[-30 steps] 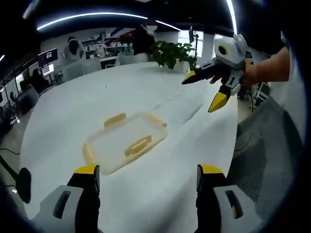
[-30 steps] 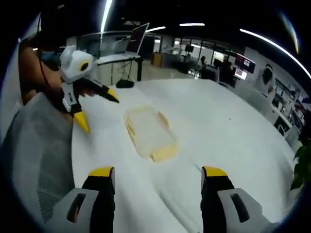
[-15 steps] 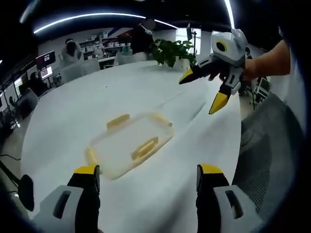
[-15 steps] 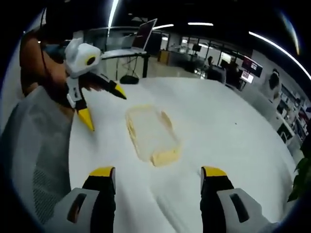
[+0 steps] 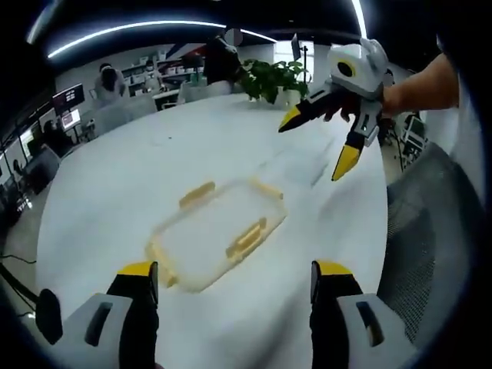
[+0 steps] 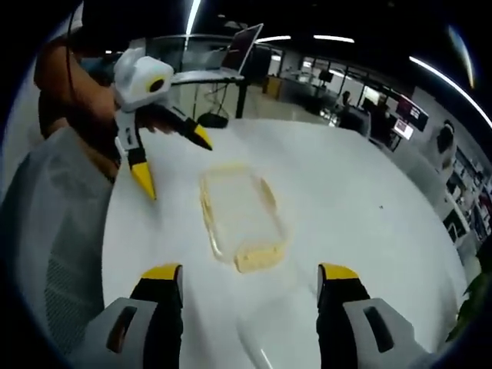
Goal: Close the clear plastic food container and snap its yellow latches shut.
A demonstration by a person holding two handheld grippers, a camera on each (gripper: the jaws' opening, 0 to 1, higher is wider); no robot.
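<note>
Container point(image 5: 217, 240) lies flat on white table point(image 5: 108, 184), lid seems already on; yellow latches point(image 5: 246, 238) visible at its sides, snapped or not: cannot tell.

Change vs 1 s ago: container bigger and nearer in both views, so both cams moved closer; container itself not shifted.

L gripper point(image 5: 234, 283) hovers above container near edge, jaws wide apart, empty. R gripper point(image 5: 323, 138) in air beyond container far side, jaws spread, holds nothing.

Meaning: approach phase, no contact yet; latch pressing probably next.
</note>
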